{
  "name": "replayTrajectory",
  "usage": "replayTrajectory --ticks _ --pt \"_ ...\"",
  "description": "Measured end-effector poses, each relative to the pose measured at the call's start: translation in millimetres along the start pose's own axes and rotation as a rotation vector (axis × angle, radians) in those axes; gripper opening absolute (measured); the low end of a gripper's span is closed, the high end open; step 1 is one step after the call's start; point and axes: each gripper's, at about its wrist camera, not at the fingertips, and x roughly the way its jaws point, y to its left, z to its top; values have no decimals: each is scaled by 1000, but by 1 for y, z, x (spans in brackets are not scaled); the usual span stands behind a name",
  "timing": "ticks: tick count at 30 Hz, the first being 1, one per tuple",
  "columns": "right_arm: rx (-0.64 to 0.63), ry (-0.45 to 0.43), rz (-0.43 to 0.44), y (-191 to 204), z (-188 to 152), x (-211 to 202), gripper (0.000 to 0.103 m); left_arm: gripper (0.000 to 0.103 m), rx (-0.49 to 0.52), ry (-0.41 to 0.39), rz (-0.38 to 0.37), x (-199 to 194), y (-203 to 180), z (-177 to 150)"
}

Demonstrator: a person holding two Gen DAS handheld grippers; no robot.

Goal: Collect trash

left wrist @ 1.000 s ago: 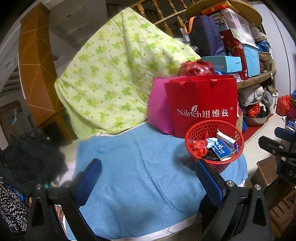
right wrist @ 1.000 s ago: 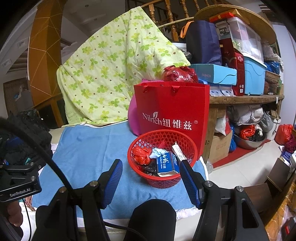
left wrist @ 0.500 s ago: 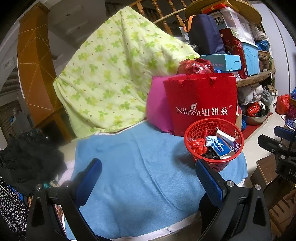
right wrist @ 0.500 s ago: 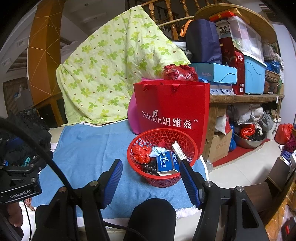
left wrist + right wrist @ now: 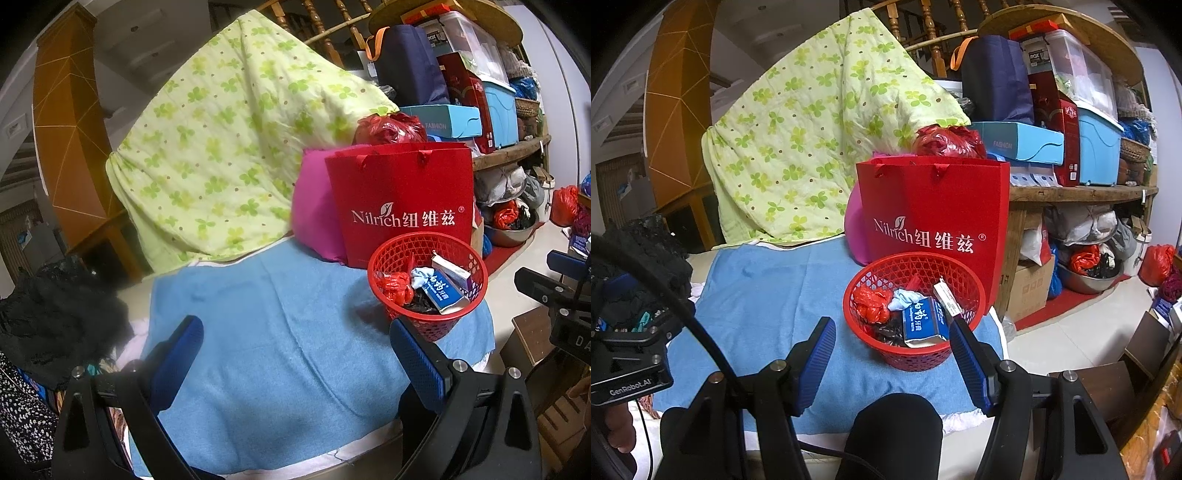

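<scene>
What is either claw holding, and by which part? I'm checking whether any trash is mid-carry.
Nothing is held. The left claw and right claw are open and empty; the trash sits in the red basket.

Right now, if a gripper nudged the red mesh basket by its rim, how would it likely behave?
The red mesh basket would probably slide or tip easily: thin plastic lattice, holding only wrappers and a small carton. The soft blue towel may bunch underneath.

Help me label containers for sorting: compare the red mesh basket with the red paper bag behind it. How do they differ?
The red mesh basket is round, low and perforated; the red paper bag is tall, flat-sided and solid. The basket's contents are in plain sight: a crumpled red wrapper, a blue and white carton. The bag's inside is hidden. The bag bears white lettering; the basket has none. Both are red and stand upright at the blue cloth.
</scene>
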Motion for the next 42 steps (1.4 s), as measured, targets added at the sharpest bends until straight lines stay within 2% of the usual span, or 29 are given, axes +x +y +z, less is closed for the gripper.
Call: replayTrajectory --ticks 42 --pt "18 10 -14 0 -5 2 69 101 39 20 -21 5 -8 1"
